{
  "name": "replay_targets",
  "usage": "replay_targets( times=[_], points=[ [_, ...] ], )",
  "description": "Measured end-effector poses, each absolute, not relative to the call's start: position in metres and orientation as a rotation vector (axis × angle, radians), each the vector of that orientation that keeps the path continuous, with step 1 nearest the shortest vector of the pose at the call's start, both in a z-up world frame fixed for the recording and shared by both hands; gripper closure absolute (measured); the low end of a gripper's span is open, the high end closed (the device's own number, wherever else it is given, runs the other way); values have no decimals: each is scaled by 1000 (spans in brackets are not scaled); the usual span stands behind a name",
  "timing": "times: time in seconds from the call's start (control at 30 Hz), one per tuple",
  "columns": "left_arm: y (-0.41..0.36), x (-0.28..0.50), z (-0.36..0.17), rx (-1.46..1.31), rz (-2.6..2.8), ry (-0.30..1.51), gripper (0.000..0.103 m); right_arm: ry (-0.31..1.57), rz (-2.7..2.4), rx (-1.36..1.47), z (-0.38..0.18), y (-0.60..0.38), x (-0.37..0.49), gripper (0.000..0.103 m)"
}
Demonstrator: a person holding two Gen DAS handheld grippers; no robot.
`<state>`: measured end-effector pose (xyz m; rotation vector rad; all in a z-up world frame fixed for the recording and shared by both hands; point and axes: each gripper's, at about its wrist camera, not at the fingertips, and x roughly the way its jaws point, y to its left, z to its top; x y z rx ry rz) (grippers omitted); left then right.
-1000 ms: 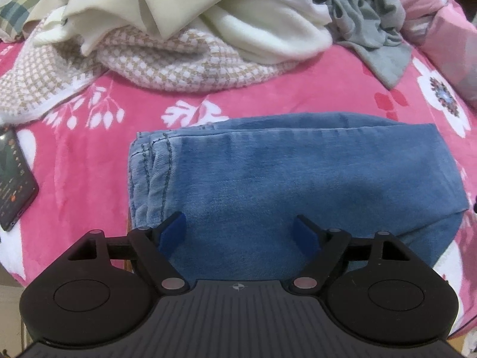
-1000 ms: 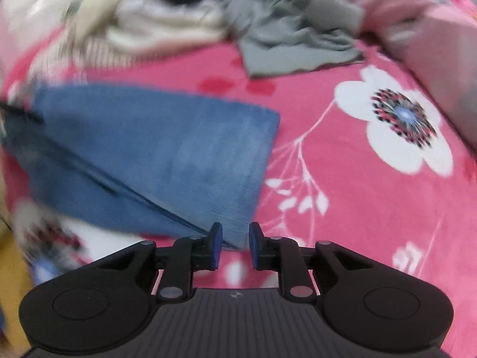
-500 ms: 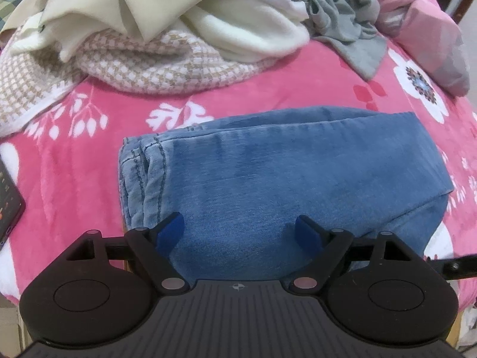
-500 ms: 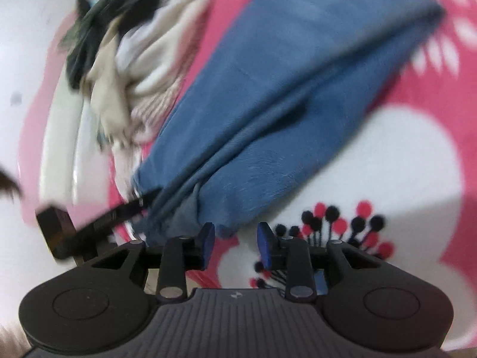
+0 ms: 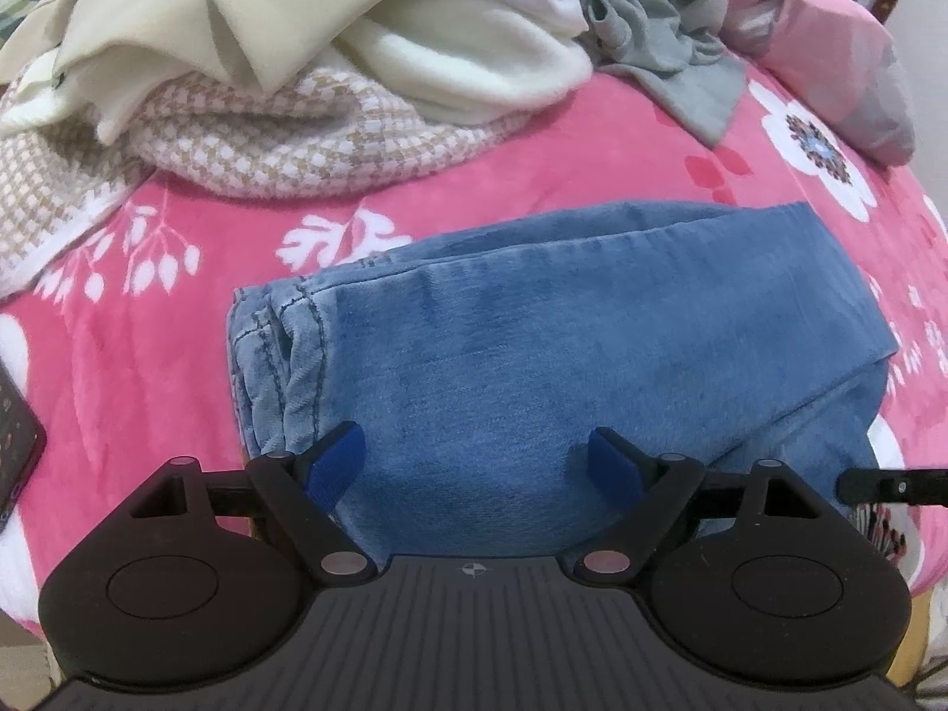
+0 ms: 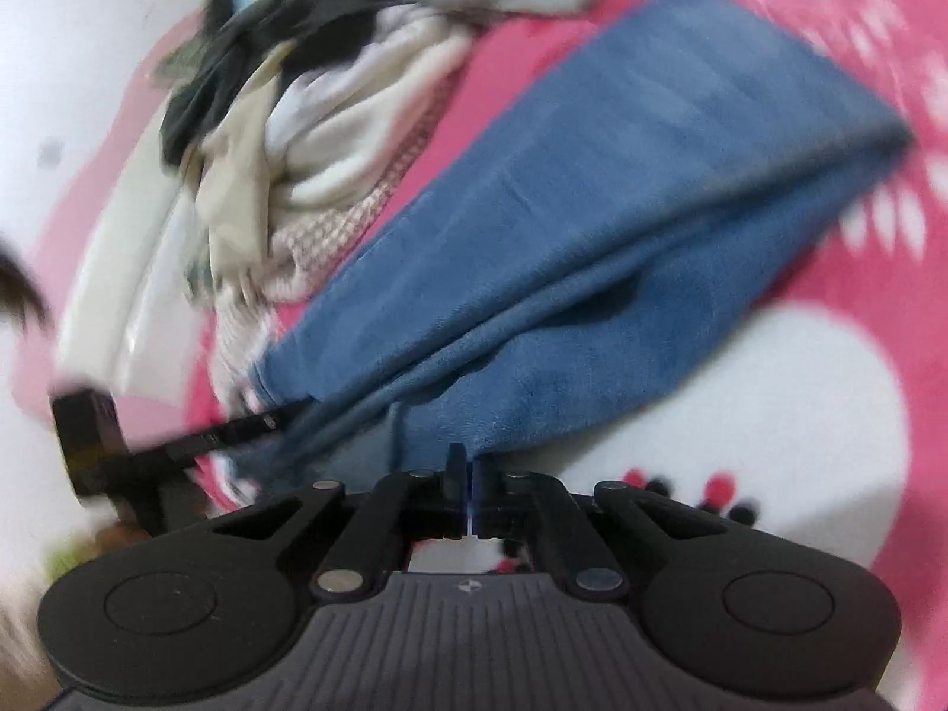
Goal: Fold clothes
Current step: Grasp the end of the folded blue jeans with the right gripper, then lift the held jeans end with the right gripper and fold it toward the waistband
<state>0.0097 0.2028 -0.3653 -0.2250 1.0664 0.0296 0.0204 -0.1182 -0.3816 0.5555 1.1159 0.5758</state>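
On the pink floral blanket (image 5: 178, 320), seen from the left wrist camera: dark phone (image 5: 15, 450) at the 9 o'clock edge, partly cut off. Houndstooth knit (image 5: 284, 136) at 11 o'clock, with cream garments (image 5: 237, 18) and a white fleece piece (image 5: 468, 65) heaped on it toward 12. Grey garment (image 5: 669, 53) at 1 o'clock, beside a pink pillow (image 5: 829, 41) at 2. Folded jeans (image 5: 569, 343) lie across centre frame, hem end and stitched seams pointing to 9 o'clock, fold end toward 3. Left gripper (image 5: 474, 465) hovers over the near edge of the jeans, jaws wide apart, blue pads clear of the denim, nothing between them. A black finger of the right gripper (image 5: 889, 484) pokes in at 4 o'clock by the jeans' lower right corner. Right wrist view is motion-blurred and rolled: the jeans (image 6: 592, 249) run diagonally from 8 to 2 o'clock, clothes pile at 10 to 11. The right gripper's (image 6: 465, 477) jaws have just closed together right at the near corner of the denim; whether cloth is pinched between the pads cannot be told from the blur.
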Motion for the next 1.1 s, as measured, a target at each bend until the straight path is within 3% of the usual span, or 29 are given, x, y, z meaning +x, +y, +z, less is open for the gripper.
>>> replay_targets(
  times=[0.43,0.83,1.1],
  points=[
    [206,9,-365,-200,-3,1065,20,798,506,-423,-360,-77,2,103],
    [179,-5,-304,-126,1,971,21,1039,466,229,-344,-138,11,102],
    [79,5,-316,117,-291,946,21,1180,369,750,-380,-174,32,99]
  ],
)
